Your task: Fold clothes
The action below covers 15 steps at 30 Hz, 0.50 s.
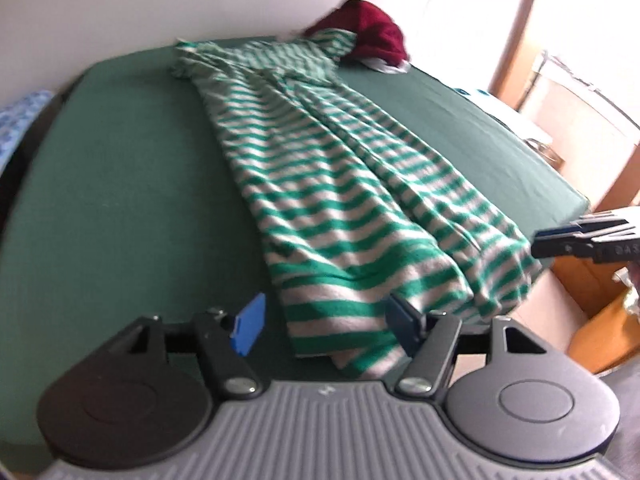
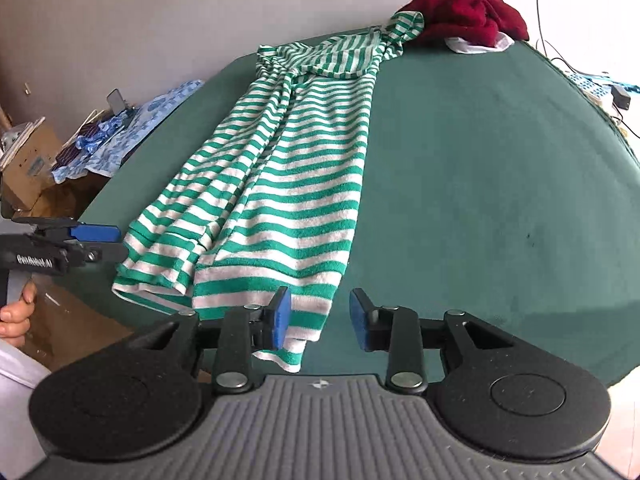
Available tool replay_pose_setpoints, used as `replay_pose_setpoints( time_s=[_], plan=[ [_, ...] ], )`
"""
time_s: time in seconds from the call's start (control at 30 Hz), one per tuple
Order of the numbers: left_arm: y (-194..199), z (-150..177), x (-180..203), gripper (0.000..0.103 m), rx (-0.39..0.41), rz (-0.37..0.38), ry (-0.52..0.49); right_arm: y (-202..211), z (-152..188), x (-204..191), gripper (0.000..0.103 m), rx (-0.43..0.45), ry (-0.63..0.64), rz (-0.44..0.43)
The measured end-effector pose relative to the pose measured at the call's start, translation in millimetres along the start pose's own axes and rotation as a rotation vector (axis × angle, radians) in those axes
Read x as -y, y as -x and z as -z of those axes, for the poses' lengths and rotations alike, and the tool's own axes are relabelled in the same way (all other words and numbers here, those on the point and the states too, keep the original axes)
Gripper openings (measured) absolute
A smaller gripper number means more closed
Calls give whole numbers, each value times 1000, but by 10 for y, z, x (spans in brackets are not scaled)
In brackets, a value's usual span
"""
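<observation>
Two claws, left claw [image 1: 324,326] and right claw [image 2: 320,316], released beside one striped garment [image 2: 280,184].

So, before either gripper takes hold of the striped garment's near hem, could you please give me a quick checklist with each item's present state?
1. Left gripper open, near hem between its fingers but not pinched: ok.
2. Right gripper open, nothing gripped, its left finger over the hem corner: ok.
3. Striped garment laid lengthwise on the green bed, already folded narrow: ok.
4. Near hem flat and even: not ok, it is bunched in folds and its corner hangs over the bed edge.
5. Far end free of other clothes: not ok, it touches the dark red garment.
6. Layers underneath aligned: cannot tell.
</observation>
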<state>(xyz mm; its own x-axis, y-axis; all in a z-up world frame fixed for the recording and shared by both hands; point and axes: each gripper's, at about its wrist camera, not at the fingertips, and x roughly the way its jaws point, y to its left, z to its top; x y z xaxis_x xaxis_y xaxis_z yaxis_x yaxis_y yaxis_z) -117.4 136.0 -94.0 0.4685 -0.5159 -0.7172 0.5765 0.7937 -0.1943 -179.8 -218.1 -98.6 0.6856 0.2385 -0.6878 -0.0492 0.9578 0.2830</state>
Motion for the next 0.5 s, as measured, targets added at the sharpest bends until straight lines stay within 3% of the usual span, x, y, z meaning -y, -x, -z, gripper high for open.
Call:
replay_pose_setpoints(
  time_s=[0.1, 0.23, 0.4, 0.5],
  plan=[
    [-77, 56, 41, 75, 5, 27, -10, -42, 46, -38, 40, 3, 5, -6],
    [-105, 90, 57, 102, -15, 106, 17, -70, 51, -39, 45, 8, -10, -39],
    [-101, 160, 85, 101, 24, 102, 67, -142, 13, -57, 45, 9, -10, -83],
    [-77, 158, -40, 101, 62, 146, 166, -184, -8, -35, 45, 12, -35, -113]
  ],
)
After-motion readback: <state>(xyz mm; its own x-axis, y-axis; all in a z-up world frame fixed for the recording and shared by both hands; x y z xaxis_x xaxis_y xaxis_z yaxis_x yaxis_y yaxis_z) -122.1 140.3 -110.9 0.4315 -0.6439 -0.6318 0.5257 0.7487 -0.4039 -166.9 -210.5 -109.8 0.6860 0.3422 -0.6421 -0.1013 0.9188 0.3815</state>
